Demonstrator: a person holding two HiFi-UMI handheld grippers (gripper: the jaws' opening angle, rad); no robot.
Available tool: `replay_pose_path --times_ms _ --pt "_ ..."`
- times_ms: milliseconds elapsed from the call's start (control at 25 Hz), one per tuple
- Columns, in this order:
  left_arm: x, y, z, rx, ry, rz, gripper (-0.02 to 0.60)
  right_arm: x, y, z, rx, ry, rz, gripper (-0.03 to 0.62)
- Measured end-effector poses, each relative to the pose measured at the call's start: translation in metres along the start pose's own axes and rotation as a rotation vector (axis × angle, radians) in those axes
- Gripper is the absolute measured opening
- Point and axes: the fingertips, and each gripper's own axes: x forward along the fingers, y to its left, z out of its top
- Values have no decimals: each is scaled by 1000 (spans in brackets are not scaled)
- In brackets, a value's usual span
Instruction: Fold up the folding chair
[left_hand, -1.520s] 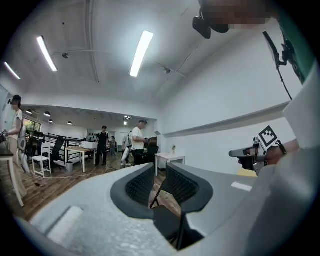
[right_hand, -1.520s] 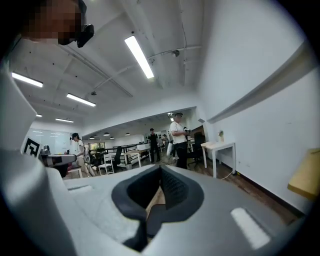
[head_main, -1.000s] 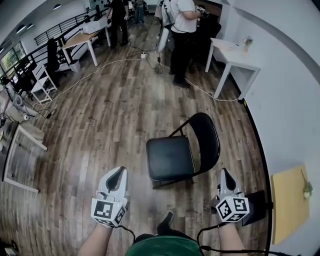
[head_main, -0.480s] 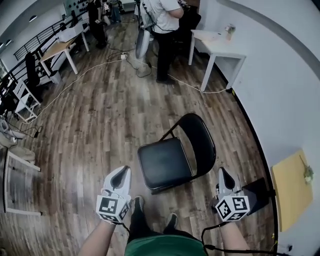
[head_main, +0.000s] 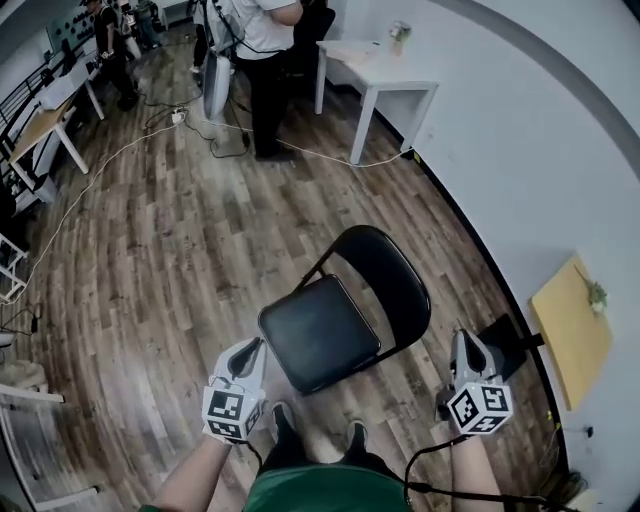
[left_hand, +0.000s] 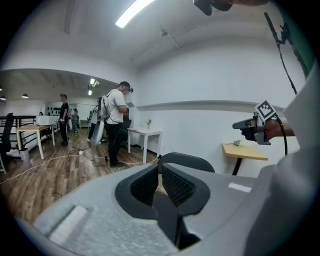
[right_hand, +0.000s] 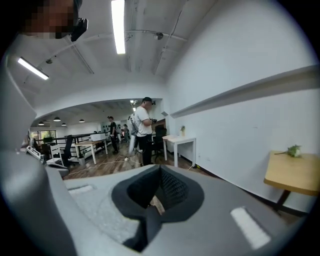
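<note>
A black folding chair stands unfolded on the wood floor, with its seat (head_main: 318, 333) flat and its backrest (head_main: 385, 270) upright on the far right side. My left gripper (head_main: 252, 347) is shut and empty, just off the seat's near left corner, not touching it. My right gripper (head_main: 462, 338) is also shut and empty, to the right of the chair and level with the seat's near edge. In the left gripper view the closed jaws (left_hand: 160, 169) point at the backrest (left_hand: 187, 161). The right gripper's jaws (right_hand: 160, 171) point along the wall.
A white wall curves along the right. A small yellow table (head_main: 570, 330) stands against it, its dark base (head_main: 508, 338) close to my right gripper. Farther off stand a white table (head_main: 385, 75) and a person (head_main: 262, 55); a cable (head_main: 100, 165) crosses the floor.
I have stepped closer to the chair. The left gripper came down and in toward the seat's near left corner. The right gripper shifted slightly forward beside the chair. Both stayed shut.
</note>
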Motion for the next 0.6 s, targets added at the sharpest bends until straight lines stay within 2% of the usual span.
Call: replay_pose_path --times_ms 200,440,520,600 --pt "23 26 -39 -4 83 -75 31 15 9 -17 -10 17 -64 3" --pt "58 42 -80 -25 158 -103 39 45 3 -42 -23 79 -60 5" --pt "70 45 -96 -58 198 -96 47 58 -6 -51 -27 100 -45 14" --pt "82 51 -115 -122 243 -73 64 72 -17 -62 -26 125 -24 50"
